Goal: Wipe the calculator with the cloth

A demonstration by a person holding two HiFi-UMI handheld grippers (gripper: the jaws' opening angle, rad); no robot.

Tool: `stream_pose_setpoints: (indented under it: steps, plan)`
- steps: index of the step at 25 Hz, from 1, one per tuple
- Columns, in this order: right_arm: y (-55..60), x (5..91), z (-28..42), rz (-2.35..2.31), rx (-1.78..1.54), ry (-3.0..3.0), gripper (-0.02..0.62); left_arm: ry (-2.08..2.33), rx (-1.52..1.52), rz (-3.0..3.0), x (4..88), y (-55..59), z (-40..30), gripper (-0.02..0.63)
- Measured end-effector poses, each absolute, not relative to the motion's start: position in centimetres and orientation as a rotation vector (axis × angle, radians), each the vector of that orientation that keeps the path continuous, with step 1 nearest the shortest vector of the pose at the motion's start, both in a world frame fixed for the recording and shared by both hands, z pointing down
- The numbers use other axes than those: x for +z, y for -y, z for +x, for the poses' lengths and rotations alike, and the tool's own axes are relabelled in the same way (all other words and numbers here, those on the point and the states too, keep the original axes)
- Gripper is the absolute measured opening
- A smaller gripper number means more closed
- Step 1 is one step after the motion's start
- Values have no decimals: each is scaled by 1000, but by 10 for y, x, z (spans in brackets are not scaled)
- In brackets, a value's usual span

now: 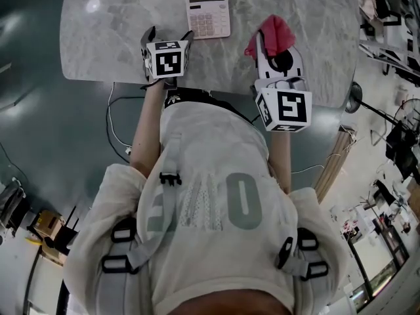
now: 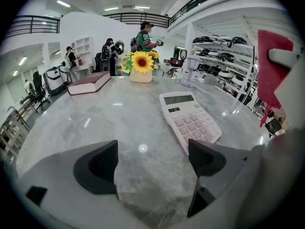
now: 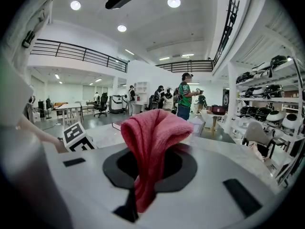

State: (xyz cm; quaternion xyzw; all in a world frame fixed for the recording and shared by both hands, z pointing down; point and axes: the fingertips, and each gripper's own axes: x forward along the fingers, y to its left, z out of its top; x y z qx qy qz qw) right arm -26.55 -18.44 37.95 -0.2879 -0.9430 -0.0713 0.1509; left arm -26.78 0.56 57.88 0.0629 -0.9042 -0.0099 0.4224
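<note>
looking down in the head view, you have the left tool (image 1: 169,38) low over the grey tabletop (image 1: 105,38), just beside the near-left corner of the calculator (image 1: 209,15). the right tool (image 1: 272,48) holds the pink cloth (image 1: 275,33) off to the right, apart from the keys. the calculator lies flat with nothing pinning it, so a sideways wipe could push it across the smooth surface rather than clean it; brace it first if you can.

in the left gripper view the jaws are spread wide with only bare tabletop between them, and the calculator sits just ahead and to the right of the right-hand jaw. closing from here would catch nothing, and a careless nudge forward could knock the calculator's corner askew. a red book (image 2: 89,82) and a pot of sunflowers (image 2: 141,66) stand farther back, well apart, so a sliding calculator has room before reaching them.

in the right gripper view the jaws are pressed together on the cloth, pinched at a fold, with a bunch standing above the jaws and a tail hanging below. the hold looks narrow, so hard dragging could tug the cloth out, and if you lead with the tips rather than the bunch, the hard jaw ends might scrape the keys instead
</note>
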Motion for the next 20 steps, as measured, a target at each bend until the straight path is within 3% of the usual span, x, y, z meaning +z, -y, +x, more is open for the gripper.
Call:
stream_pose_setpoints:
  steps: [9, 20]
  plan:
    - [174, 382, -272, -898, -358, 2664, 54, 2209, -151, 161, 586, -9, -265, 459]
    - [102, 423, -344, -1062, -1389, 2281, 55, 2236, -177, 167, 586, -10, -264, 460]
